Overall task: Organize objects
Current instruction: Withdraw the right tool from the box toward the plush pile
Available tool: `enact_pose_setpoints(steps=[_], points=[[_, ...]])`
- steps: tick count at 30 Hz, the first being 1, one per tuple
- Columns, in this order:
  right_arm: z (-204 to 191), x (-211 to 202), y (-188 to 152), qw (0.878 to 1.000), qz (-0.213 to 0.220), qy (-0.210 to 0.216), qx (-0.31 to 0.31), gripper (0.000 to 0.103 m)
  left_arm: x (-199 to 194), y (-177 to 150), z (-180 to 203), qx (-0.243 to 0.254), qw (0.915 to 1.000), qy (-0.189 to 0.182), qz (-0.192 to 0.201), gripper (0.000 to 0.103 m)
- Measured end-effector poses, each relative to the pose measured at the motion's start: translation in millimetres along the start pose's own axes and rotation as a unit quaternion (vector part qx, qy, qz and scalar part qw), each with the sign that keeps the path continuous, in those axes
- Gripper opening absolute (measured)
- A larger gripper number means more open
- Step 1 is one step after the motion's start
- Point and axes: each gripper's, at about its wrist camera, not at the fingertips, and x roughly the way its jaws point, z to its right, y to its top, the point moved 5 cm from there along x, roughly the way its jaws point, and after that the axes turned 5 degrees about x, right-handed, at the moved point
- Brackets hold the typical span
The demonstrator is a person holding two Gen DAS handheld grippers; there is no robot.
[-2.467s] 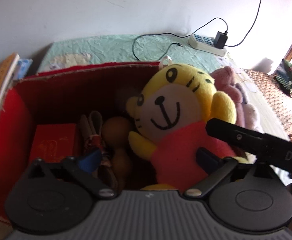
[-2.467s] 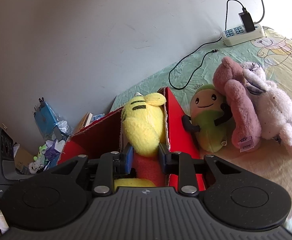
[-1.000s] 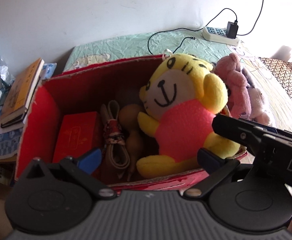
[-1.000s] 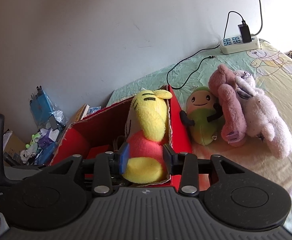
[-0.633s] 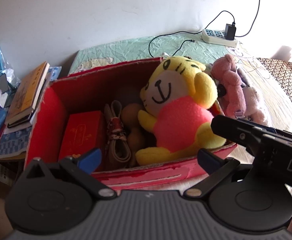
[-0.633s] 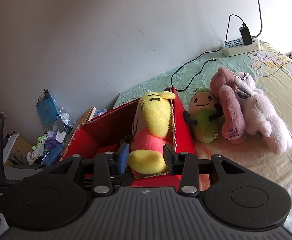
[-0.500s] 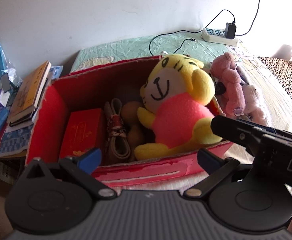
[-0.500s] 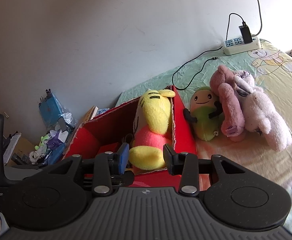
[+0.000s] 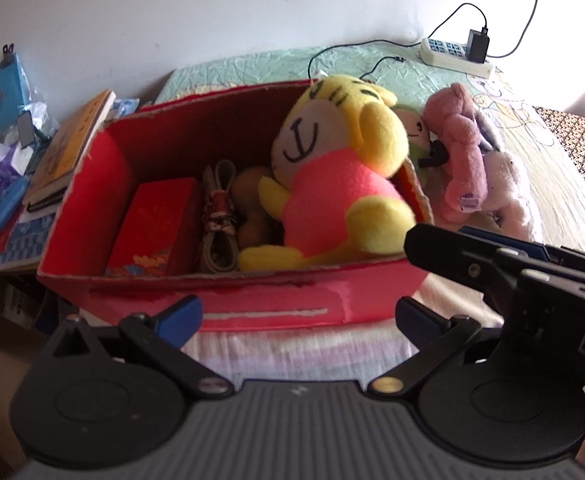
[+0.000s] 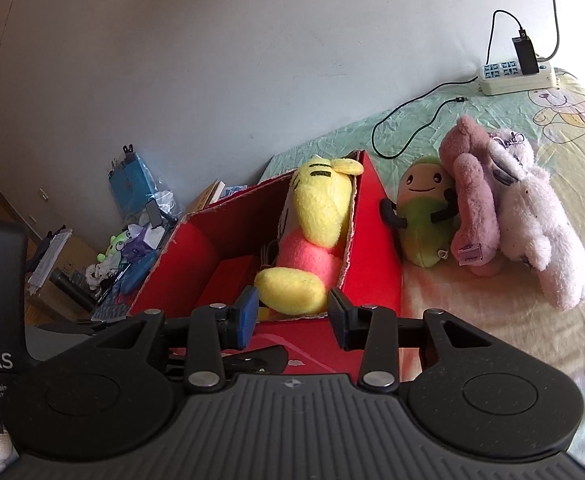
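So the yellow tiger plush (image 9: 332,172) is sitting inside the red box (image 9: 252,304), leaning on the box's right end wall, just ahead of both tools. The left gripper (image 9: 298,318) is hanging in front of the box's near wall with its jaws spread wide and nothing between them. The right gripper (image 10: 292,314) is hovering just short of the plush's yellow foot, jaws partly apart and gripping nothing. Off to the right of it on the bed, a green plush (image 10: 424,216), a pink plush (image 10: 472,192) and a white plush (image 10: 536,216) are lying huddled together. Next to the tiger there's a small red packet (image 9: 152,228) and a coiled strap (image 9: 218,220).
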Motion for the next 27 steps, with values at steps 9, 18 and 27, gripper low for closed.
enact_pose_setpoints(steps=[9, 18, 27], points=[[28.6, -12.1, 4.2, 1.0, -0.028, 0.011, -0.001, 0.041, 8.3, -4.7, 35.7, -0.001, 0.9995, 0.007, -0.029, 0.102], [68.8, -22.4, 9.6, 0.999, -0.048, 0.007, 0.016, 0.041, 24.9, -6.1, 81.8, 0.022, 0.9978, -0.017, -0.06, 0.102], [122.4, -39.2, 22.3, 0.997, -0.035, -0.017, 0.059, 0.041, 32.7, 6.5, 137.7, 0.072, 0.9939, -0.066, -0.052, 0.099]])
